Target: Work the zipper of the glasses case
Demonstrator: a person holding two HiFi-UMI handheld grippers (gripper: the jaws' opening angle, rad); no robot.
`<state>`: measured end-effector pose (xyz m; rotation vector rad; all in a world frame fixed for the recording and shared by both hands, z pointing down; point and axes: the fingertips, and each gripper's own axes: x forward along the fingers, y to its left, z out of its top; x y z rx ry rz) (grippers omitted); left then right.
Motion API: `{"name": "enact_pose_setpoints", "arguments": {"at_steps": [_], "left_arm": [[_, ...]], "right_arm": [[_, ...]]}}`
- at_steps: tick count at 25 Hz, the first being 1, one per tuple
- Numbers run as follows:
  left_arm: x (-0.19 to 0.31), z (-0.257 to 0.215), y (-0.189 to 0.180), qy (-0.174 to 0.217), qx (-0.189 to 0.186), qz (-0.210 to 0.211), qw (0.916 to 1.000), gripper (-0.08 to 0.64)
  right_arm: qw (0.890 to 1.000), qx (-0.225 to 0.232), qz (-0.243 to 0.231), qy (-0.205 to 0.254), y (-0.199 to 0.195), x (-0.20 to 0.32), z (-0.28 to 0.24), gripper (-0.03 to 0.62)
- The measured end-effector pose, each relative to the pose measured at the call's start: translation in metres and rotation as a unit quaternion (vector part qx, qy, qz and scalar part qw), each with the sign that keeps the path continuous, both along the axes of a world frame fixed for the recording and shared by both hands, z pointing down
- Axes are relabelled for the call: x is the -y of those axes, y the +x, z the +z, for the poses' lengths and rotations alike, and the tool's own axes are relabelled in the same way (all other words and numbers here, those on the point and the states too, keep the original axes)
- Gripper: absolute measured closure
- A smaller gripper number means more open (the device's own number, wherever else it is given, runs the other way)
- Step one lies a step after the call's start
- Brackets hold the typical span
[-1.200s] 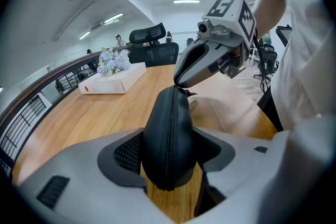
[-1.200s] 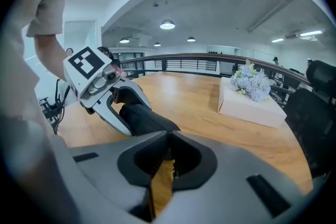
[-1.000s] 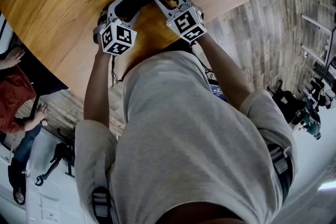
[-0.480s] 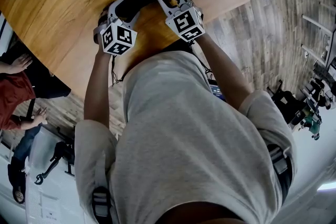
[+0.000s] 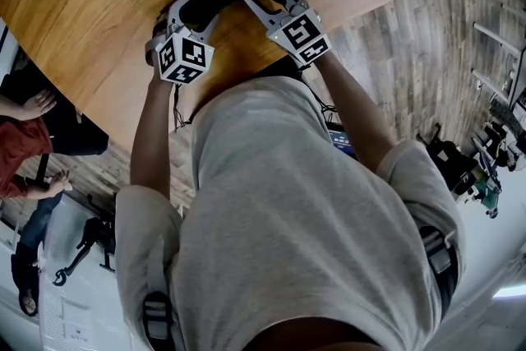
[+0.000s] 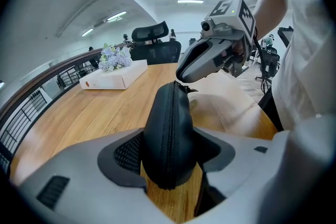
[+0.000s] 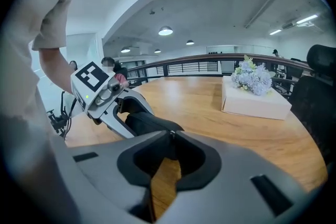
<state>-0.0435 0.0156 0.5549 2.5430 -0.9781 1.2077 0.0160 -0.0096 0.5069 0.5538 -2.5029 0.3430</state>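
Left tool (image 6: 168, 157) is clamped round the near end of the case (image 6: 169, 118), held on edge over the worktop (image 6: 105, 113) with the zip seam facing up. Right tool (image 7: 170, 136) is pinched shut on the pull (image 6: 187, 89) at the far end (it's tiny, but that's how it looks). The case's long axis runs straight from one tool to the other, so I'd guess the right one drags the pull along the seam toward the left.
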Motion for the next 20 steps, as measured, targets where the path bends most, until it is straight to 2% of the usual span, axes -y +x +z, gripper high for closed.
{"name": "enact_pose_setpoints", "arguments": {"at_steps": [6,11,15,20], "left_arm": [[-0.0005,-0.0021,0.0008,0.002,0.0,-0.006,1.0,0.279],[-0.0004,-0.0024,-0.0009,0.004,0.001,0.004,1.0,0.279],[-0.0022,-0.002,-0.0021,0.001,0.002,0.015,0.9999,0.28],[-0.0016,-0.002,-0.002,-0.003,-0.004,0.015,0.9999,0.279]], "right_arm": [[0.999,-0.021,0.044,0.014,-0.0018,0.0007,0.0025,0.497],[0.999,-0.024,0.024,0.035,-0.0005,0.0032,0.0013,0.495],[1.0,0.001,0.013,-0.009,0.0038,0.0039,0.0057,0.495],[0.999,0.034,-0.02,-0.024,-0.0031,0.0016,0.0042,0.54]]}}
